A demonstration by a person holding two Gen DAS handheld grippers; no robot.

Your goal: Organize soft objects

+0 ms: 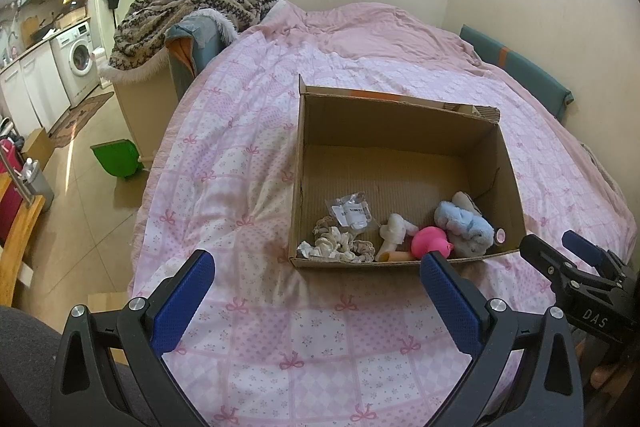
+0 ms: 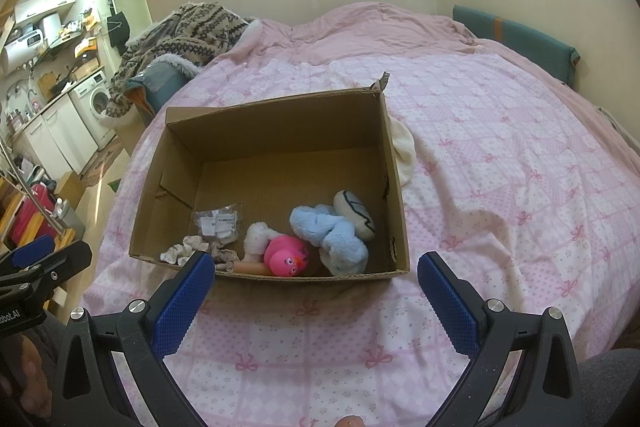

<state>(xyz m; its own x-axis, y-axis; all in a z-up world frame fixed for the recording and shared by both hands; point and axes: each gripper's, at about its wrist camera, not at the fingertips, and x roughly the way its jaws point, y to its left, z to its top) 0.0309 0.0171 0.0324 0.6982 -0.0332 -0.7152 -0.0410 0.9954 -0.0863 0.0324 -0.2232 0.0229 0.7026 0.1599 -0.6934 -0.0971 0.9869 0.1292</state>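
An open cardboard box (image 1: 400, 119) (image 2: 280, 115) sits on the pink bed. Inside lie a blue plush (image 1: 466, 225) (image 2: 328, 231), a pink rubber duck (image 1: 430, 243) (image 2: 286, 255), a white plush (image 1: 396, 227) (image 2: 256, 237), scrunchies (image 1: 340, 247) (image 2: 182, 251), a clear plastic packet (image 1: 352, 211) (image 2: 218, 221) and a white cushion toy with dark lines (image 2: 356, 213). A cream soft object (image 2: 402, 151) lies on the bed just right of the box. My left gripper (image 1: 316, 285) is open and empty before the box. My right gripper (image 2: 314, 287) is open and empty; it also shows in the left wrist view (image 1: 560, 247).
A patterned blanket (image 1: 192, 7) (image 2: 184, 31) is heaped at the bed's far left. A teal cushion (image 1: 520, 67) (image 2: 516, 27) lies by the right wall. A green bin (image 1: 118, 157) stands on the floor; a kitchen with a washing machine (image 1: 78, 57) is beyond.
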